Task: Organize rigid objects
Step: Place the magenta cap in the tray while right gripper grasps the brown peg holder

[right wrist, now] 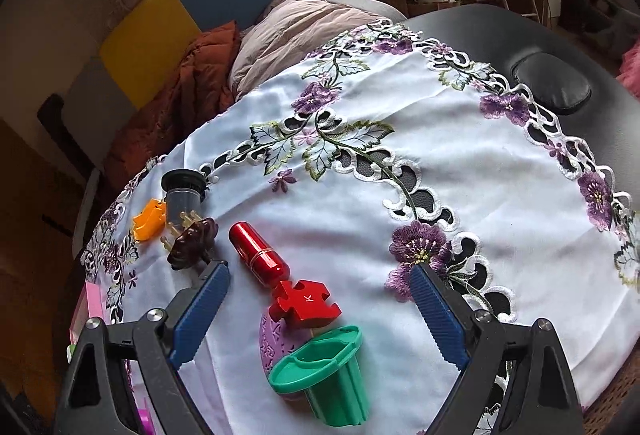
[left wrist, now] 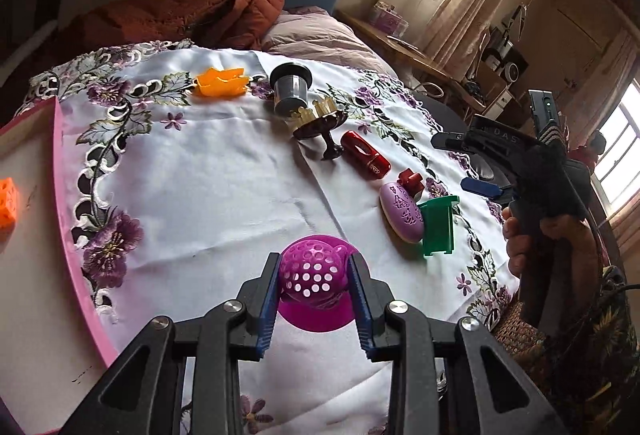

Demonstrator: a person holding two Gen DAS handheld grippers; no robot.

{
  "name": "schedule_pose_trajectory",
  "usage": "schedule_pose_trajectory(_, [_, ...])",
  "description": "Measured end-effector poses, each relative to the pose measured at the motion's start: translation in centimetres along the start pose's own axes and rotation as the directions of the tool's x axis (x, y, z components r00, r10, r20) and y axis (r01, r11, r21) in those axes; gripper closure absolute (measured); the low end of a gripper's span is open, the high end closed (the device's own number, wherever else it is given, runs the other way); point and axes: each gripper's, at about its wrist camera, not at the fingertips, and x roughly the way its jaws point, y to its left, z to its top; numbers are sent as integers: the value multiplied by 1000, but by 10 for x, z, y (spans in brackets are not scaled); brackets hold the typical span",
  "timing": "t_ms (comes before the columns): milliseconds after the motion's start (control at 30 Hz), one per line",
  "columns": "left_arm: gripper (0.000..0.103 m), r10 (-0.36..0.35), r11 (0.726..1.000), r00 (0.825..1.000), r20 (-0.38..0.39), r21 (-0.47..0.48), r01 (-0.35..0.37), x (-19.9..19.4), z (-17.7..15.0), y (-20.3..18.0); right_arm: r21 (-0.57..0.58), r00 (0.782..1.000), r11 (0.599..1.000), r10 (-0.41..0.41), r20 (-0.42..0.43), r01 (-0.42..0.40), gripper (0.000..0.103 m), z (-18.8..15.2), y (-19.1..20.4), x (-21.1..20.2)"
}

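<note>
Early days on this one, I'd say. The only thing that looks sorted is an orange cube [left wrist: 7, 202] sitting in the pink-rimmed tray [left wrist: 68, 219] out at 9 o'clock. The left gripper [left wrist: 314, 275] has its blue pads pressed on both sides of a purple perforated strainer [left wrist: 312, 271], so that's likely next to go. It sits at 6 o'clock on the tablecloth [left wrist: 208, 171].

Still loose on the cloth: orange star mould [left wrist: 220, 82] and dark canister [left wrist: 291, 87] at 12, brown pedestal dish [left wrist: 320, 127], red tube [left wrist: 366, 155], lilac oval case [left wrist: 402, 211] and green cup [left wrist: 438, 225] toward 3.

The right gripper [right wrist: 320, 309] is spread wide with nothing in it, hovering over the red puzzle piece [right wrist: 306, 303]. Only the right view shows the "K" on that piece and the green cup's hollow top; only the left view shows the tray. Can't tell whether the strainer is lifted or resting.
</note>
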Motion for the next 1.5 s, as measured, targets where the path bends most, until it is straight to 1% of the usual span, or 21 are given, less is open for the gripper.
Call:
schedule_pose_trajectory(133, [71, 14, 1000, 999, 45, -5, -14, -20, -4, 7, -74, 999, 996, 50, 1, -49, 12, -2, 20, -3])
schedule_pose_trajectory(233, [71, 23, 1000, 997, 68, -15, -22, -33, -8, 13, -161, 996, 983, 85, -24, -88, 12, -5, 46, 2])
schedule_pose_trajectory(400, [71, 28, 999, 995, 95, -40, -25, -50, -12, 24, -302, 994, 947, 92, -57, -105, 12, -10, 95, 20])
schedule_pose_trajectory(533, [71, 36, 998, 993, 109, -57, -30, -60, -15, 33, -398, 996, 914, 49, -79, -76, 11, -7, 130, 46])
schedule_pose_trajectory(733, [71, 54, 994, 991, 119, -99, -42, -68, -17, 48, -416, 993, 909, -16, -120, -35, 11, 7, 151, 90])
schedule_pose_trajectory(767, [71, 57, 993, 991, 118, -105, -45, -68, -17, 49, -420, 990, 907, -20, -136, -40, 14, 7, 153, 97])
schedule_pose_trajectory(800, [71, 60, 993, 991, 116, -111, -47, -68, -18, 51, -431, 987, 902, -33, -154, -37, 20, 7, 155, 105])
schedule_pose_trajectory(833, [71, 64, 992, 991, 115, -117, -50, -69, -18, 53, -449, 985, 893, -74, -158, -5, 42, 4, 156, 111])
schedule_pose_trajectory(867, [71, 65, 991, 991, 114, -121, -52, -69, -19, 55, -462, 983, 887, -94, -156, 11, 57, 2, 156, 114])
schedule_pose_trajectory(900, [71, 67, 991, 991, 115, -123, -53, -70, -20, 56, -463, 983, 886, -88, -161, 4, 58, 0, 155, 115])
schedule_pose_trajectory(967, [71, 71, 990, 991, 115, -128, -56, -72, -21, 59, -475, 985, 880, -82, -150, 1, 59, -4, 153, 110])
schedule_pose_trajectory(1100, [71, 77, 987, 990, 114, -146, -60, -74, -23, 64, -489, 989, 872, -44, -143, -32, 59, -14, 150, 94])
schedule_pose_trajectory(1267, [71, 90, 985, 987, 134, -158, -69, -85, -26, 70, -506, 984, 852, 54, -169, -134, 59, -28, 152, 68])
schedule_pose_trajectory(1433, [71, 133, 975, 979, 155, -199, -101, -103, -31, 84, -545, 978, 818, 93, -187, -182, 59, -49, 156, 60])
schedule_pose_trajectory(1500, [71, 159, 967, 974, 160, -224, -121, -111, -34, 94, -546, 974, 815, 94, -204, -193, 59, -55, 155, 63])
